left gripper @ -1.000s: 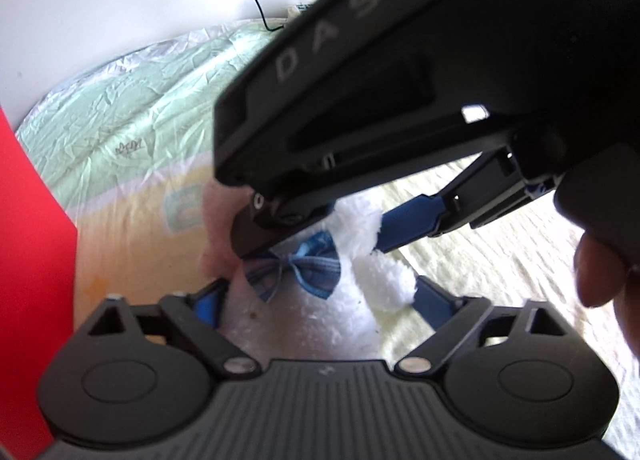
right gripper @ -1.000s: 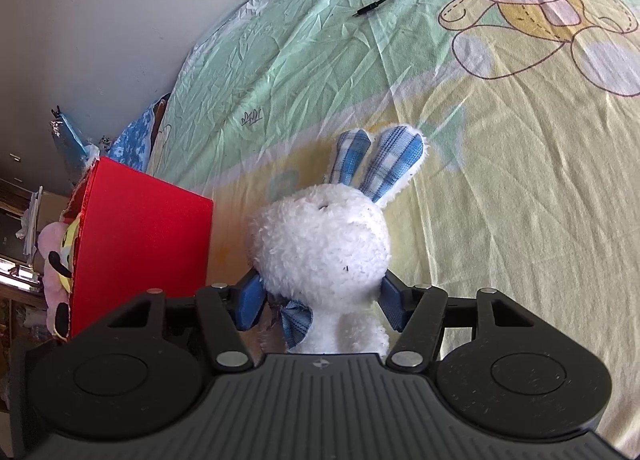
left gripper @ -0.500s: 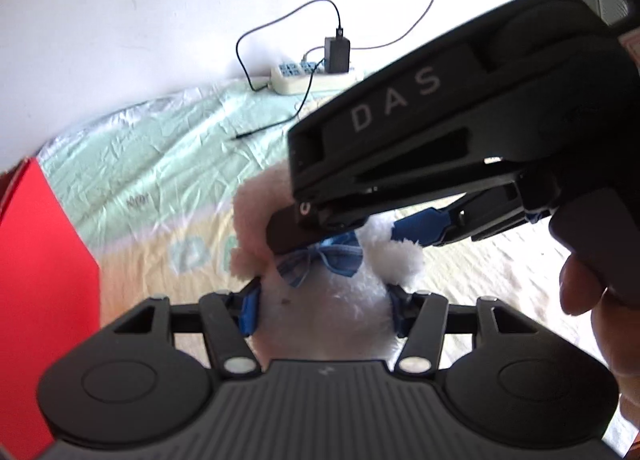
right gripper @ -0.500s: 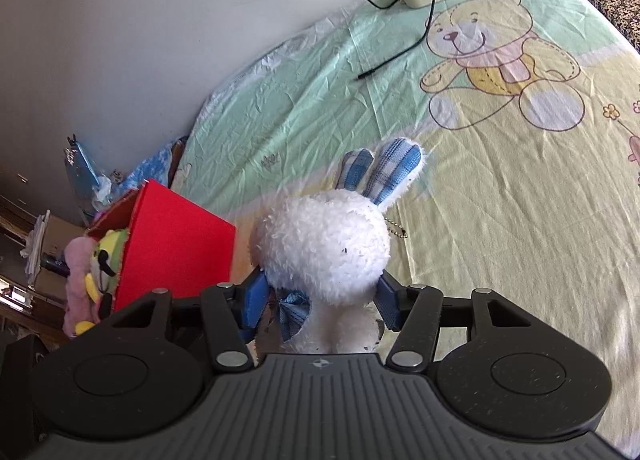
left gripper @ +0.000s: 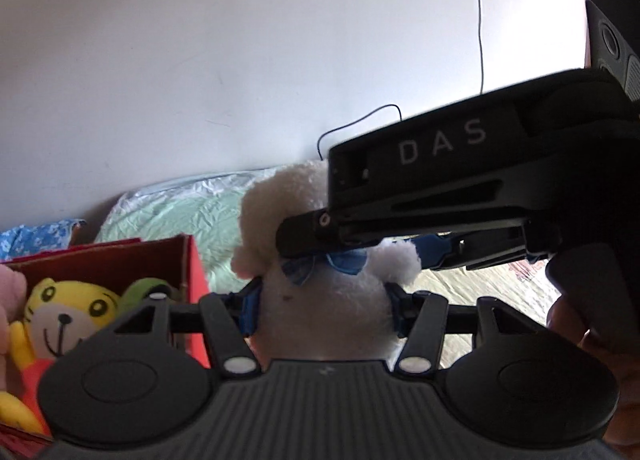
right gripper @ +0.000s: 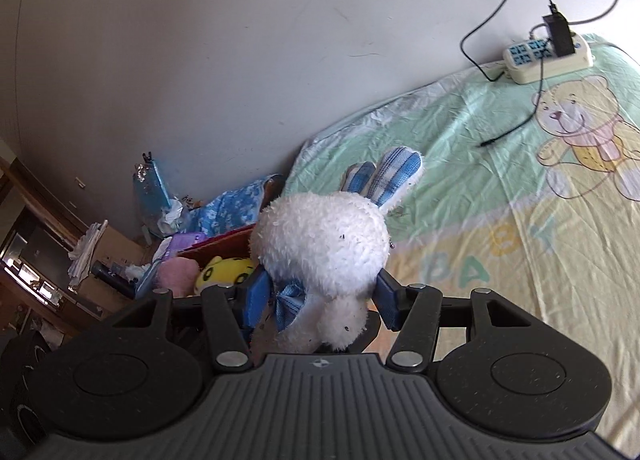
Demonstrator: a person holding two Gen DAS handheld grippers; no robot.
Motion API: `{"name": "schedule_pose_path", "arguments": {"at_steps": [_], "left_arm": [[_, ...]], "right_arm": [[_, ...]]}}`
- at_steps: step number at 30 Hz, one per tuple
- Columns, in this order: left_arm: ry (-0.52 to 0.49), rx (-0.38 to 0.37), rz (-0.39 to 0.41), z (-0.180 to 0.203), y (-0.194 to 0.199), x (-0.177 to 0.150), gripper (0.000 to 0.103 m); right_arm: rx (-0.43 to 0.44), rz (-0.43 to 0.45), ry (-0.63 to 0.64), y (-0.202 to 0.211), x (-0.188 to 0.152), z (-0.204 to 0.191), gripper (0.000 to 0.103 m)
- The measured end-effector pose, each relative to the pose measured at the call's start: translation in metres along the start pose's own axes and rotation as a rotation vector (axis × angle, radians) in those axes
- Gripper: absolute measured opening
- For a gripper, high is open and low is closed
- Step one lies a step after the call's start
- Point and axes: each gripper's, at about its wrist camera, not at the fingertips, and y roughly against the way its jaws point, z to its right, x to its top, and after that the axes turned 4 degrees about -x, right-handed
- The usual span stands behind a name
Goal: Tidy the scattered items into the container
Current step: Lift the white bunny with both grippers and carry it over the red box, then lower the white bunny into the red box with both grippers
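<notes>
Two hand-held grippers clamp one white plush rabbit (right gripper: 324, 248): my left hand-held gripper (left gripper: 322, 310) pinches its body, my right hand-held gripper (right gripper: 318, 296) its neck by the blue bow (right gripper: 290, 306). It hangs above the bed (right gripper: 500, 220), beside the red box (left gripper: 196, 272). Only my right view shows its checked ears (right gripper: 394, 172) and the power strip (right gripper: 548, 56). My left view shows the yellow tiger toy (left gripper: 66, 312) lying in the box and the right tool's black body crossing the rabbit.

White fluffy plush rabbit (left gripper: 324, 312) clamped between blue-padded left gripper (left gripper: 322, 310) fingers (left gripper: 250, 310), right gripper (left gripper: 360, 256) pinching above, red cardboard box (left gripper: 196, 276) just left.
</notes>
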Motion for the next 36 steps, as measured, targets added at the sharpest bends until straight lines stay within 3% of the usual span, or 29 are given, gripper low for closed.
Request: {"name": "schedule_pose_path", "arguments": {"at_steps": [7,15,24,36], "left_arm": [[0.041,0.06,0.013,-0.056,0.038,-0.005,0.058],[0.065,0.083,0.009,-0.112,0.049,-0.018,0.058],[0.084,0.079,-0.039,-0.147,0.046,-0.031,0.058],[0.114,0.031,-0.089,-0.165,0.036,-0.039,0.058]], "right_arm": [[0.052,-0.018,0.04,-0.037,-0.011,-0.056,0.058],[0.058,-0.035,0.065,-0.065,-0.025,-0.095,0.058],[0.038,-0.053,0.055,-0.089,-0.043,-0.116,0.058],[0.007,-0.075,0.041,-0.106,-0.05,-0.119,0.058]]}}
